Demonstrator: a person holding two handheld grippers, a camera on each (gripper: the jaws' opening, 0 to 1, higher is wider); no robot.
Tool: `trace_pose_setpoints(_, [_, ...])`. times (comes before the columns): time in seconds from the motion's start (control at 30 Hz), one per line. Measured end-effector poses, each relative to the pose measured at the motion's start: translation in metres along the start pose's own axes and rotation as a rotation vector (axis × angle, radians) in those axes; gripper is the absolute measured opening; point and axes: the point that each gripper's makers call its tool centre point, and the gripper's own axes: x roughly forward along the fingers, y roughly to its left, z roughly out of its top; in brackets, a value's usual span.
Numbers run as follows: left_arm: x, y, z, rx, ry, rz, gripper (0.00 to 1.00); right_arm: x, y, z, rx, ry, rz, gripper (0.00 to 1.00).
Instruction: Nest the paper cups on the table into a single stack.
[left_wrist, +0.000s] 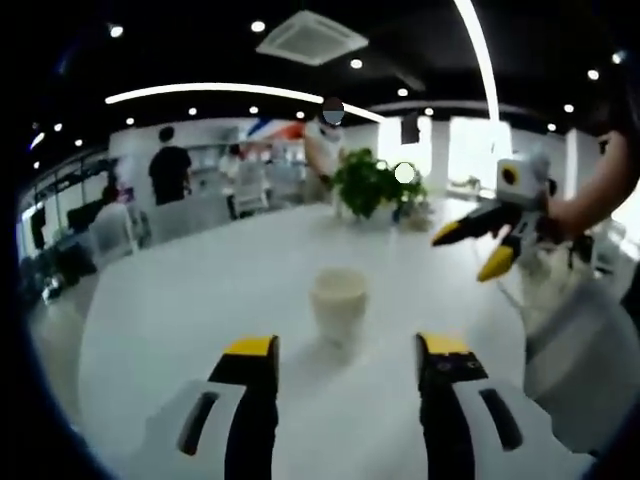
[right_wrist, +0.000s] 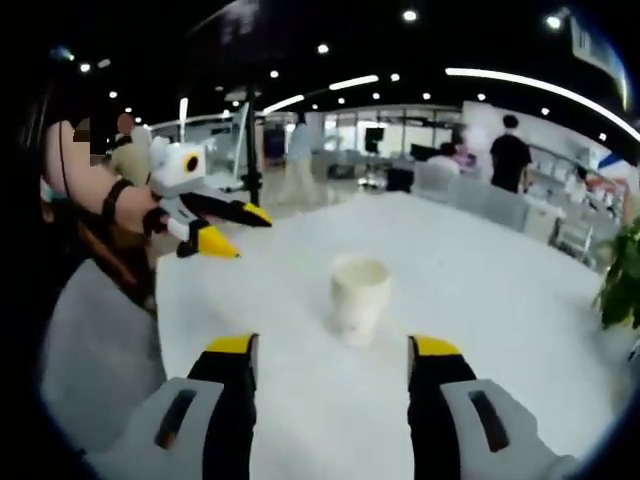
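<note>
Right now one off-white paper cup (left_wrist: 339, 303) stands upright on the broad white round table (left_wrist: 180, 300), mouth up, ahead of both grippers and apart from each. Whether it is a single cup or several already nested cannot be told at this blur. In the left gripper view the left gripper (left_wrist: 347, 358) shows its black jaws with yellow tips spread wide, nothing between them, the cup sitting beyond the gap. In the right gripper view the right gripper (right_wrist: 332, 357) stands the same way: jaws parted, empty, the cup (right_wrist: 358, 297) just past the tips and roughly centred between them.

Each gripper also appears in the other's view, held above the table's edge with its yellow-tipped jaws apart, so the two face the cup from opposite sides.

The risks, as I judge them, come from the cup itself. It is light, thin-walled and free-standing, so a jaw tip brushing it on approach would likely skid or topple it across the smooth tabletop. Closing hard on the wall could crush the rim out of round and spoil any nesting. With both grippers aimed at the same cup, they may also collide over it. A green leafy potted plant (left_wrist: 370, 185) sits farther back, well clear.
</note>
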Motion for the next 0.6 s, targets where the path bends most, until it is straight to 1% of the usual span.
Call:
trace_pose_setpoints(0.13, [-0.014,-0.010,0.004,0.001,-0.023,-0.007,0.58,-0.017,0.006,0.001,-0.002,-0.012,-0.013,0.62])
trace_pose_setpoints(0.23, [-0.025,-0.016,0.006,-0.007,-0.035,-0.015,0.63,-0.025,0.010,0.004,-0.015,-0.027,-0.013,0.67])
trace_pose_setpoints(0.33, [-0.034,-0.019,0.010,-0.012,-0.056,-0.016,0.68,-0.032,0.011,0.003,-0.039,-0.025,-0.011,0.77])
trace_pose_setpoints(0.4, [-0.040,-0.022,0.011,-0.018,-0.066,-0.023,0.73,-0.036,0.008,0.001,-0.045,-0.029,-0.013,0.87])
trace_pose_setpoints(0.5, [-0.048,-0.028,0.009,-0.008,-0.068,-0.037,0.80,-0.042,0.003,-0.004,-0.020,-0.014,-0.015,1.00])
trace_pose_setpoints(0.53, [-0.050,-0.029,0.009,-0.007,-0.065,-0.039,0.83,-0.045,0.000,-0.007,-0.007,-0.003,-0.026,1.00])
trace_pose_setpoints(0.6, [-0.056,-0.030,0.010,-0.002,-0.074,-0.037,0.90,-0.049,-0.006,-0.011,0.001,0.008,-0.019,1.00])
